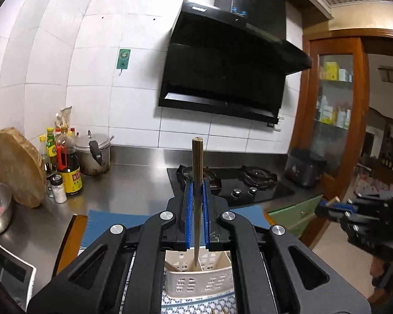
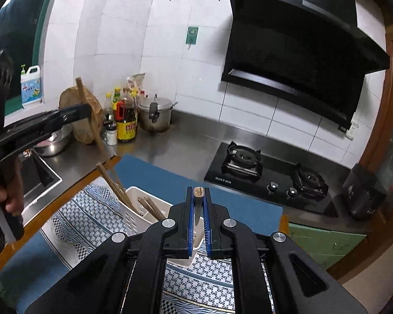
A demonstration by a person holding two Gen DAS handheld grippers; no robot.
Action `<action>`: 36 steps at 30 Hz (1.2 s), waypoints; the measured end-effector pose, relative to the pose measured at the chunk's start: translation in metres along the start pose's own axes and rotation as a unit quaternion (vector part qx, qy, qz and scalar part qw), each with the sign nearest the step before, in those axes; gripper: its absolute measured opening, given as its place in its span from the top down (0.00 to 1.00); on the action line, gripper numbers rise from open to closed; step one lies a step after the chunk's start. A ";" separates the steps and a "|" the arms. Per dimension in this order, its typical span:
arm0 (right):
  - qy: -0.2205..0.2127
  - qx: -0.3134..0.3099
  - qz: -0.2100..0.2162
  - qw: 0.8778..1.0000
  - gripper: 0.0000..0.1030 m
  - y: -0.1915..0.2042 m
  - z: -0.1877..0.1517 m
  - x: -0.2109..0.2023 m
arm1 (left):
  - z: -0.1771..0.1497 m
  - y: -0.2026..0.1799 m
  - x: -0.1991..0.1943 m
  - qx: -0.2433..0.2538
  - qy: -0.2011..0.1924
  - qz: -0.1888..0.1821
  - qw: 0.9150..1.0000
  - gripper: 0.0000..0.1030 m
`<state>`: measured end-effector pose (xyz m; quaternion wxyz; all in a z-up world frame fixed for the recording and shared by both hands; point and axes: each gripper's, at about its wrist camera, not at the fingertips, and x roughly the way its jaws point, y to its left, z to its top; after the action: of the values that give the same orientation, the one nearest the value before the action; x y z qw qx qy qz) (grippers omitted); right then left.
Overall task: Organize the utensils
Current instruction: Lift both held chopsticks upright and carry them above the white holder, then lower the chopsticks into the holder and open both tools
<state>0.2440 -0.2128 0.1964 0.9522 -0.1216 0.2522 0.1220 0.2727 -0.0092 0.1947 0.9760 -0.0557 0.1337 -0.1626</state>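
Item 1, left gripper [image 1: 197,204]: blue pads pinch one wooden chopstick [image 1: 197,167] at mid-shaft. Long axis near upright; top at 12 o'clock above the jaws, tapered tip at 6 o'clock, already inside the rim of the white slotted caddy [image 1: 196,274] directly beneath. Judged: the coming move is a straight drop or release along that axis, with this gripper the nearer to the caddy.

Item 2, right gripper [image 2: 198,204]: jaws pressed on a second chopstick [image 2: 198,192], seen end-on at the fingertips, its dark taper running down between the pads toward 6 o'clock. The same caddy [image 2: 144,218] lies at about 10 o'clock from these jaws, just beside them. Judged: it must shift left before lowering.

Item 3, caddy contents: several chopsticks [image 2: 115,185] lean toward 11 o'clock in the left compartment; two more ends [image 2: 149,205] show in the next one.

Item 4, surface: patterned blue-and-white cloth [image 2: 91,217] under the caddy, over a blue mat [image 2: 157,180] on a wooden board.

Item 5, room beyond: steel counter [image 1: 133,183]; black gas hob [image 2: 269,178] at 1 o'clock; pressure cooker [image 2: 156,113], sauce bottles [image 2: 125,120] and round chopping block [image 1: 15,164] at 10 to 11 o'clock; black range hood [image 2: 301,52] on white tiled wall at 12 to 1 o'clock.
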 end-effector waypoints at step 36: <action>0.027 0.037 0.030 0.999 0.67 0.049 -0.137 -0.058 | -0.110 -0.002 -0.083 -0.009 0.083 0.025 0.996 0.48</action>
<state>0.1191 -0.2173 0.1021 0.9449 -0.0821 0.2853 0.1379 0.1659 0.0092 0.1095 0.9648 -0.0471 0.2170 -0.1407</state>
